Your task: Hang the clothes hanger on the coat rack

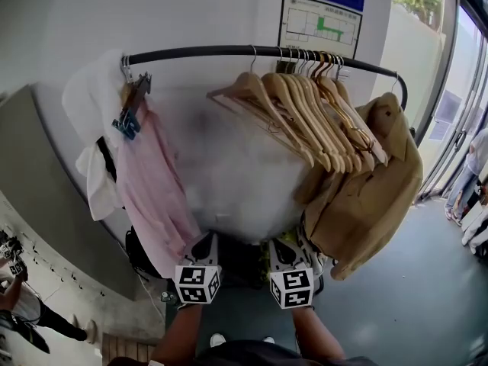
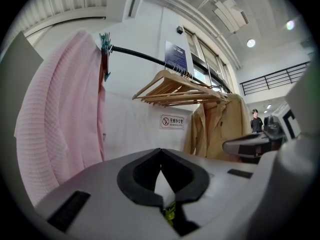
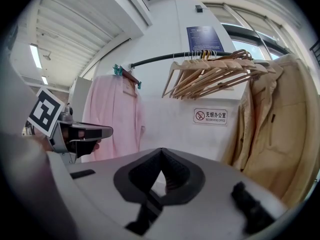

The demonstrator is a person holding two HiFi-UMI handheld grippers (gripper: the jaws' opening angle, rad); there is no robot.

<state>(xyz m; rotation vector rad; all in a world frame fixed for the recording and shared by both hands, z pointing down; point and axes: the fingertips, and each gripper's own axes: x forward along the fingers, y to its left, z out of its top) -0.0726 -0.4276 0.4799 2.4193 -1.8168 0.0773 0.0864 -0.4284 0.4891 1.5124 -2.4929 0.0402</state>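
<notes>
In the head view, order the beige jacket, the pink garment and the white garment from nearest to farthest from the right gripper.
1. Beige jacket, just right of the right gripper.
2. Pink garment, on the left.
3. White garment, at the far left.

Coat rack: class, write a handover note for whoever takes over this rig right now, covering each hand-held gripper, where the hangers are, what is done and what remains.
Left hand-held gripper: shut, empty.
Right hand-held gripper: shut, empty, beside the left one.
Wooden hangers: bunched on the rail, between the pink garment and the tan jacket.
Done: every hanger in view hangs on the rail.
Left: no loose hanger is in view; find one if more remain.
</notes>
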